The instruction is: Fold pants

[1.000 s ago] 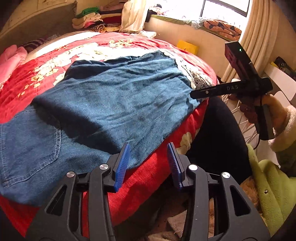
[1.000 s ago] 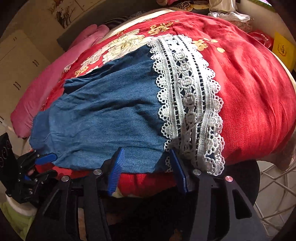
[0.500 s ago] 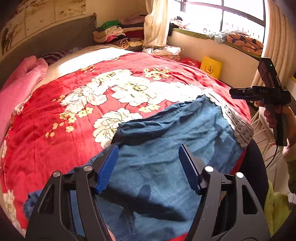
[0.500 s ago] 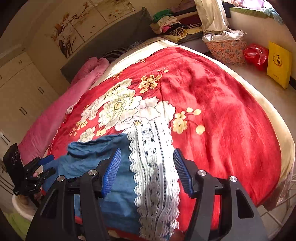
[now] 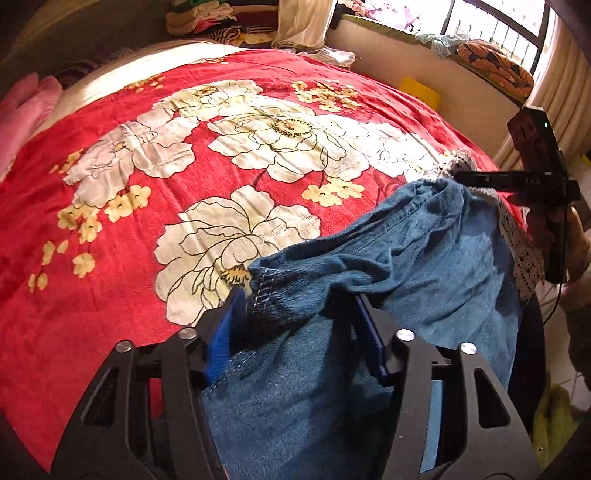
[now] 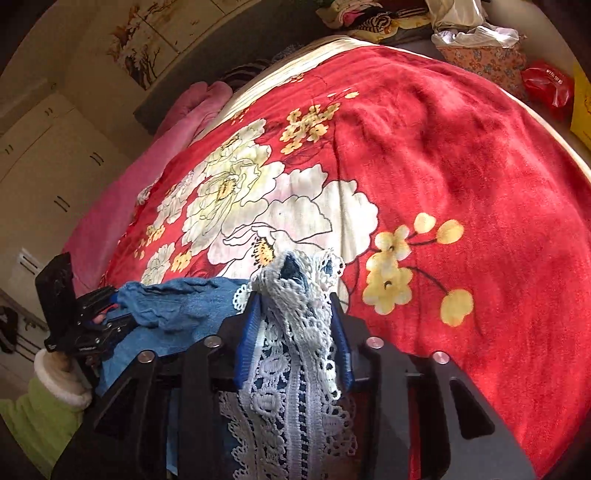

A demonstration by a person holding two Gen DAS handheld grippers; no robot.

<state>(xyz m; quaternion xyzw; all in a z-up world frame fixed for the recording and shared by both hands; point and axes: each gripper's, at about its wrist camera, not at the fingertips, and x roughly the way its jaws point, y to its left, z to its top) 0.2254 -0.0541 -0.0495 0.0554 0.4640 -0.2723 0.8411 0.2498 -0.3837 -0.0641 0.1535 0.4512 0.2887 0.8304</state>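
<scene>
Blue denim pants with a white lace hem lie at the near side of a red flowered blanket. My left gripper is closing its jaws, and a bunched, stitched denim edge is pinched between the blue pads. My right gripper is also closing, with the lace hem gathered and raised between its pads. In the left wrist view the right gripper shows at the far right, gripping the lace corner. The left gripper appears at the left of the right wrist view, on the denim.
A pink quilt lies along the bed's left side. Folded clothes are stacked beyond the bed by the window. A yellow bag and a red bag stand on the floor at the right. A green sleeve holds the left gripper.
Both grippers moved from the bed's near edge forward over the pants. Their jaws widened, then closed around fabric: the left on denim, the right on the lace hem, which is now bunched up.
</scene>
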